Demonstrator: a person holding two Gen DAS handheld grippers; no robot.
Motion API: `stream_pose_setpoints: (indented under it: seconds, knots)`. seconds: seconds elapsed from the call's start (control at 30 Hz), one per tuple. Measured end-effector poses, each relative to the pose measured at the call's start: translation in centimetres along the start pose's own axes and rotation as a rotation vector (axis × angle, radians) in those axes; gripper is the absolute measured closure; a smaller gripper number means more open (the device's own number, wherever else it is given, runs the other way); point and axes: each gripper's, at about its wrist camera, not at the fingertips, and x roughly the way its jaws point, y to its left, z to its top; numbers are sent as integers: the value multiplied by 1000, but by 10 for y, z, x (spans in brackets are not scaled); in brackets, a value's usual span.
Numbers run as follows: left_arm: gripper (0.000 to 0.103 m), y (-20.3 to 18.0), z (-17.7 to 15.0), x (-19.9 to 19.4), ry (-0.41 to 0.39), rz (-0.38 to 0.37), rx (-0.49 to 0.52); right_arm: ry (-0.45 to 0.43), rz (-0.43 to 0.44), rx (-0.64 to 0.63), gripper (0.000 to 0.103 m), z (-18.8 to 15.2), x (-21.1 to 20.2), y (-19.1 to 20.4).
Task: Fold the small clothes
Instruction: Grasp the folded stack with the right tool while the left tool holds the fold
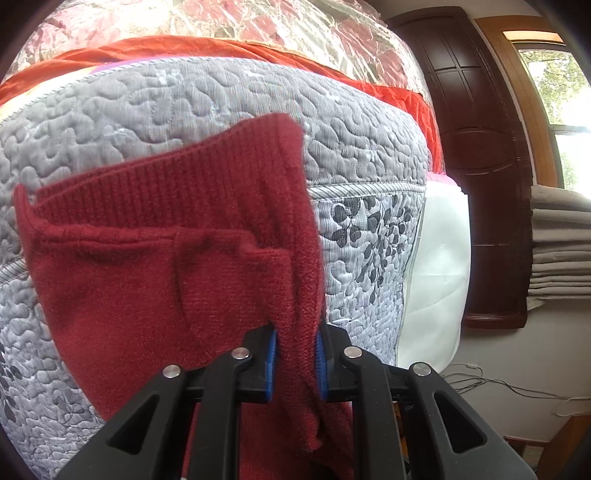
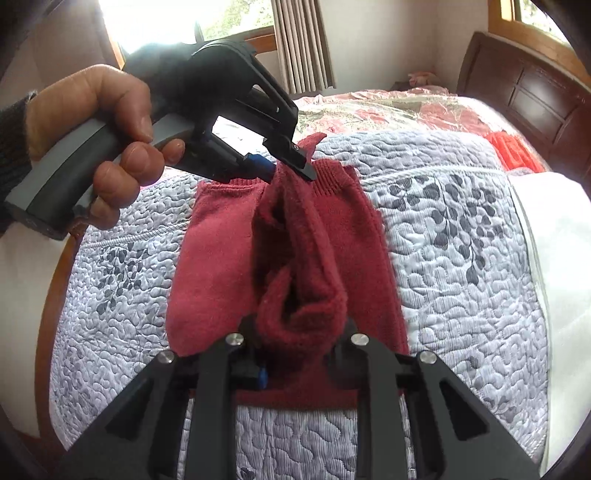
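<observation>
Counts, both views:

- 1 dark red knit garment [image 2: 207, 258], mid-frame, w/ 1 ribbed hem band [image 1: 177, 184] showing in left wrist view.
- 2 grippers: left gripper [image 2: 291, 166] upper centre of right wrist view, right gripper [image 2: 295, 365] at bottom; each has 2 jaws, both pairs clamped on the garment.
- 1 hand [image 2: 110, 129], upper left, on left gripper's handle.
- 1 grey quilted cover [image 2: 461, 277] w/ leaf print.
- 1 floral bedspread [image 2: 388, 110], upper centre.
- 1 orange-red blanket [image 1: 417, 107], upper right of cover.
- 1 dark wood headboard [image 2: 535, 99], upper right.
- 2 windows in right wrist view: 1 upper left [image 2: 177, 22], 1 top right corner [image 2: 535, 14].
- 1 curtain [image 2: 303, 44], top centre.
</observation>
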Motion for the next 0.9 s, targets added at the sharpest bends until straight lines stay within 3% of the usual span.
stream_pose_setpoints:
  seconds: [0.27, 0.53, 0.9]
  knots:
    - [87, -16, 1, 36, -9, 117, -2, 55, 187, 188, 83, -18, 21, -58]
    - [86, -29, -7, 61, -68, 231, 19, 119, 378, 356, 83, -44, 49, -106]
    - [86, -43, -15, 75, -125, 336, 60, 127, 508, 436, 88, -53, 45, -126]
